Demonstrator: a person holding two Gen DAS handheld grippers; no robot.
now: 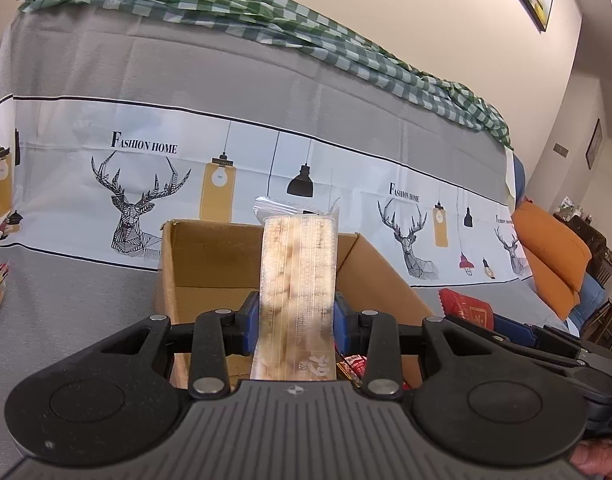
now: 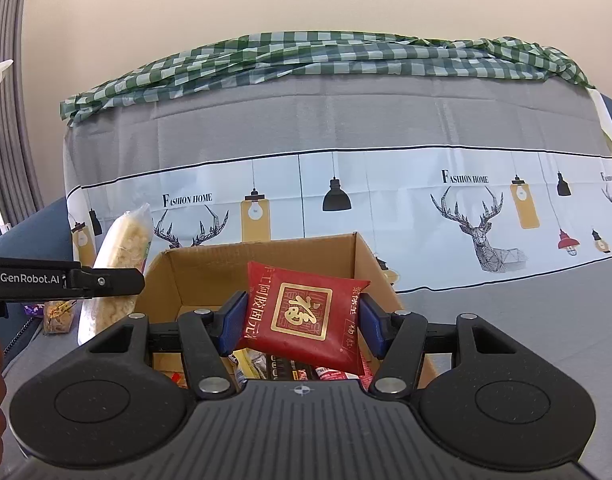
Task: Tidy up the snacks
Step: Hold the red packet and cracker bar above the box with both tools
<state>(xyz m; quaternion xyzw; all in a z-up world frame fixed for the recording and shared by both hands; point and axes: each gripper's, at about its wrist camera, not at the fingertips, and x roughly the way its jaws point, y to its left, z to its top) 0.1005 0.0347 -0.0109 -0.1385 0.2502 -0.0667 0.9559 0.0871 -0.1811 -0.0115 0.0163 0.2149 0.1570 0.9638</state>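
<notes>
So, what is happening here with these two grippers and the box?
A person is sorting snacks into a cardboard box on a cloth-covered sofa. The left gripper is shut on a long clear pack of pale biscuits, held upright in front of the box. The right gripper is shut on a red pillow-shaped packet with a gold emblem, above other snacks already in the box.

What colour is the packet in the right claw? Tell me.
Red with gold print; the packet shows best in the right wrist view.

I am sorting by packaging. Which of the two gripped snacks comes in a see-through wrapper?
The long pale snack pack in the left gripper; the right gripper holds an opaque red packet.
</notes>
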